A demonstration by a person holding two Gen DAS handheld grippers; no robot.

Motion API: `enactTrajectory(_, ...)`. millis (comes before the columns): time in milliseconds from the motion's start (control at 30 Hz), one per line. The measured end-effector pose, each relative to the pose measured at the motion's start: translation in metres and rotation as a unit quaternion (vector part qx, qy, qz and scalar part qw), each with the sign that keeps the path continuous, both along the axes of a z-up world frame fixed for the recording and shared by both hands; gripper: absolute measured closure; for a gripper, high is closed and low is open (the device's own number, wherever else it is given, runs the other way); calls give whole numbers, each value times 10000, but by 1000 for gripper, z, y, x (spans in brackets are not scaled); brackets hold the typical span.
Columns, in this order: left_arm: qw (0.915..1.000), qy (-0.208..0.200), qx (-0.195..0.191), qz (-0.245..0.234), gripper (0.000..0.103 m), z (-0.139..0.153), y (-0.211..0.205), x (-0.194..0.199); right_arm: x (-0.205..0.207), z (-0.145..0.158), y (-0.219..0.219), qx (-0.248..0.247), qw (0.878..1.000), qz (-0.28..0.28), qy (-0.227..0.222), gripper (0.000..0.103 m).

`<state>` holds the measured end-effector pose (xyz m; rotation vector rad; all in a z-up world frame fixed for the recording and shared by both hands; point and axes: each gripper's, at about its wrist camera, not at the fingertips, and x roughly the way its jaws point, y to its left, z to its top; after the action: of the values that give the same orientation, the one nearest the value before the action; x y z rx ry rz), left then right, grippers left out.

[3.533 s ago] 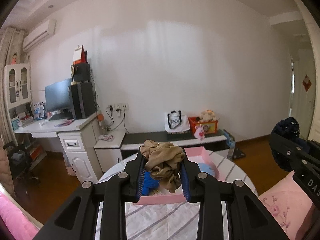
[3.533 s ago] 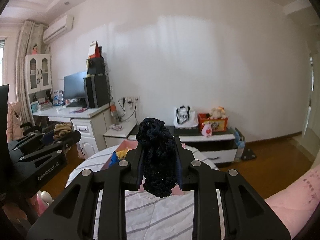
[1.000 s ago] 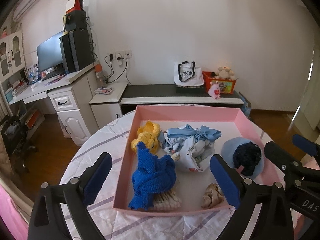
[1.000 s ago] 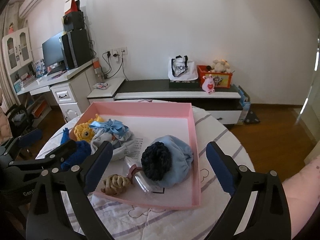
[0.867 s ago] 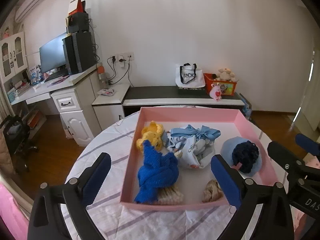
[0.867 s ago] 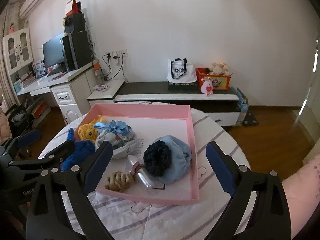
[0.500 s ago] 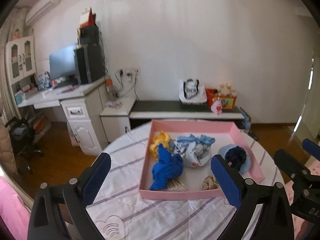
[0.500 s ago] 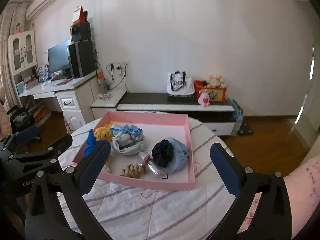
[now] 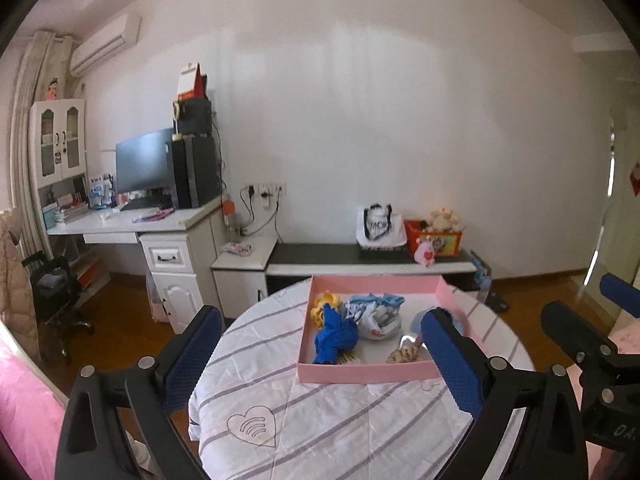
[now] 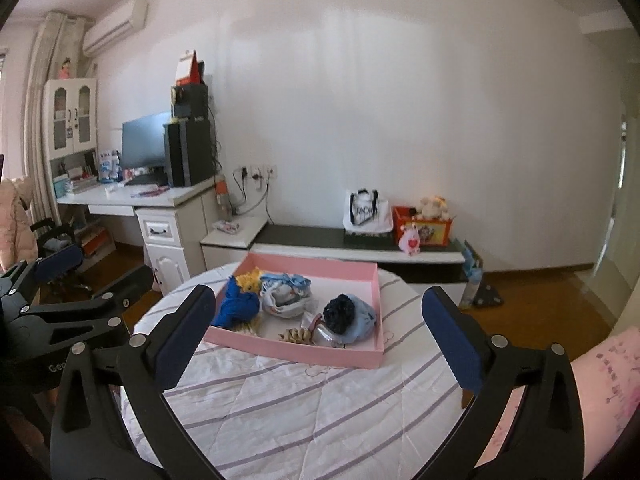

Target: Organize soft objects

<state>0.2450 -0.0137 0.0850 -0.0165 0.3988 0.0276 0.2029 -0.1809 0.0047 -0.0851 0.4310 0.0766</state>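
Pink tray (image 10: 304, 350) on striped round worktop (image 10: 280, 400). Inside, left to right: yellow knit toy (image 10: 249, 280), blue knit piece (image 10: 236, 306), white-blue cloth bundle (image 10: 286, 298), tan scrunchie (image 10: 296, 335), dark navy scrunchie (image 10: 340, 312) on light blue cap (image 10: 364, 320). Left gripper (image 9: 320, 356) and right gripper (image 10: 320, 332): jaws released wide, empty, hovering short of tray.

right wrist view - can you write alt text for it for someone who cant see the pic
A pink tray on a round, striped-cloth table holds soft items: a blue knit piece, a dark blue scrunchie on a light blue cloth and a tan scrunchie. The open, empty right gripper frames it; the left gripper is at the left edge.
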Motion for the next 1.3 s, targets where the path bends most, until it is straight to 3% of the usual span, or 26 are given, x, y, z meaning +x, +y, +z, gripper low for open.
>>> enactTrajectory(567,9945,-1046,97,23,4,29,-14,-147,-112,53,13,-104,9934,139,-1132,0)
enactTrajectory(833,9910,-1330,164,22,4,25,-21,-180,-144,64,8,43,9893,136,-1455,0)
enactTrajectory(1300,9872,-1581,146,128,4,12,-23,-199,-173,68,13,50,9835,278,-1784,0)
